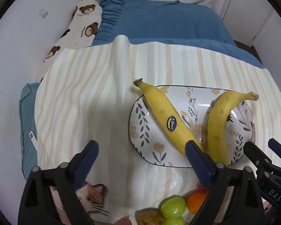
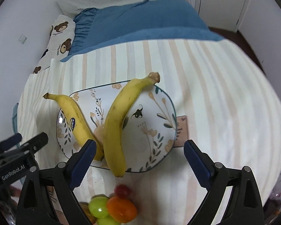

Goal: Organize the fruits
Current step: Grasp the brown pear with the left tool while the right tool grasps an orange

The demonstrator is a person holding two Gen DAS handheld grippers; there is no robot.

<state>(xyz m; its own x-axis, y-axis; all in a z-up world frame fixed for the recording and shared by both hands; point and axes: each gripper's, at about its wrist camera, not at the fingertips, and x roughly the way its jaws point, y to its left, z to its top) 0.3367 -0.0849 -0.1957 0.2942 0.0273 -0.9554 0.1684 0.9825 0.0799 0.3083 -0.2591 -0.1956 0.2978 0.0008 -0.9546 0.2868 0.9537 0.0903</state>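
On the floral plate (image 2: 159,112), two bananas (image 2: 116,123); both hand-held grippers (image 2: 138,146) spread wide, gripping nothing.

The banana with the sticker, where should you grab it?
Probably the middle of the banana with the sticker, near the label, with one finger on each long side, coming from above. It lies flat across the plate, its stem poking over the rim. The other banana crowds its lower end, so the middle looks clearest. Both the left hand-held gripper and the right hand-held gripper are open.

Striped cloth (image 1: 95,97) under floral plate (image 1: 140,131), small fruits (image 2: 112,208) nearby
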